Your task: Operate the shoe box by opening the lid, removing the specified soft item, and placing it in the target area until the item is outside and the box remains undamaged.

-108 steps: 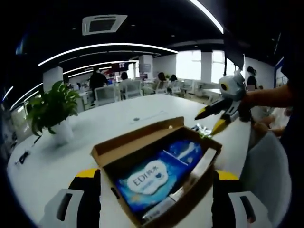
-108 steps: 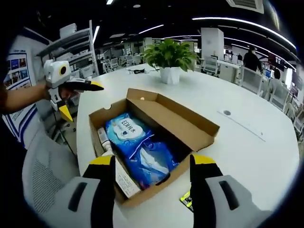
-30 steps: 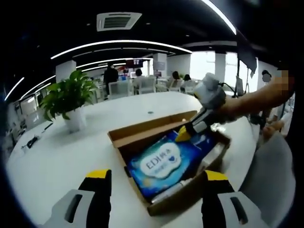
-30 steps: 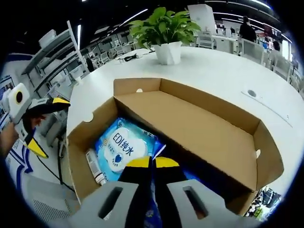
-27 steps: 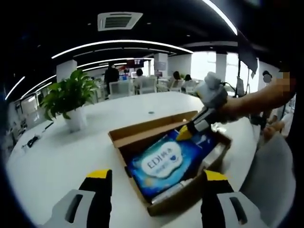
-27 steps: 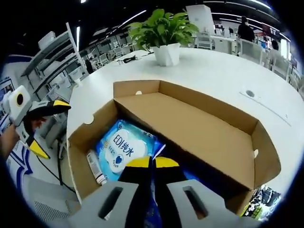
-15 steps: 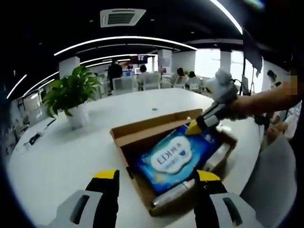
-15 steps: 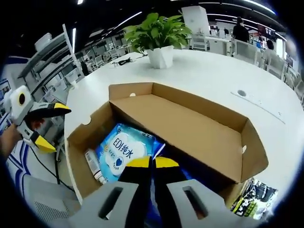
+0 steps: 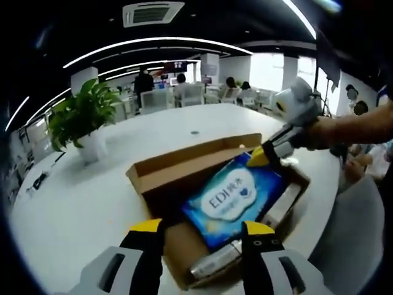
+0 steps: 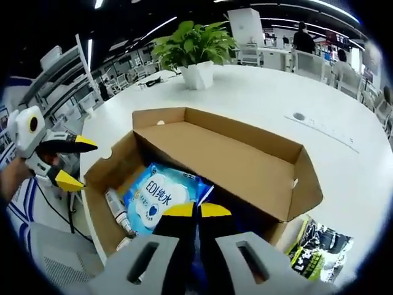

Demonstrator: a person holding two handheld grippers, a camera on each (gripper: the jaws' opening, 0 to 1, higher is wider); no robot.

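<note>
An open cardboard shoe box (image 9: 161, 175) lies on the white table, its lid standing up along the far side (image 10: 239, 163). A blue soft pack of wipes (image 9: 236, 196) rises at a slant out of it. My right gripper (image 9: 260, 157) comes in from the right, held by a hand, and is shut on the pack's far corner. In the right gripper view the same gripper (image 10: 188, 212) is shut on the blue pack (image 10: 158, 192). My left gripper (image 9: 202, 236) is open in front of the box's near end and holds nothing; it also stands off the box's left side (image 10: 81, 162).
A tube (image 10: 115, 210) lies along the box's inner wall beside the pack. A green and yellow packet (image 10: 316, 246) lies on the table by the box's right end. A potted plant (image 10: 193, 52) stands farther back. A grey chair (image 9: 350, 227) sits at the table's edge.
The right gripper has raised the pack's end, so the pack now tilts up out of the box. My left jaws stand a little closer together.
</note>
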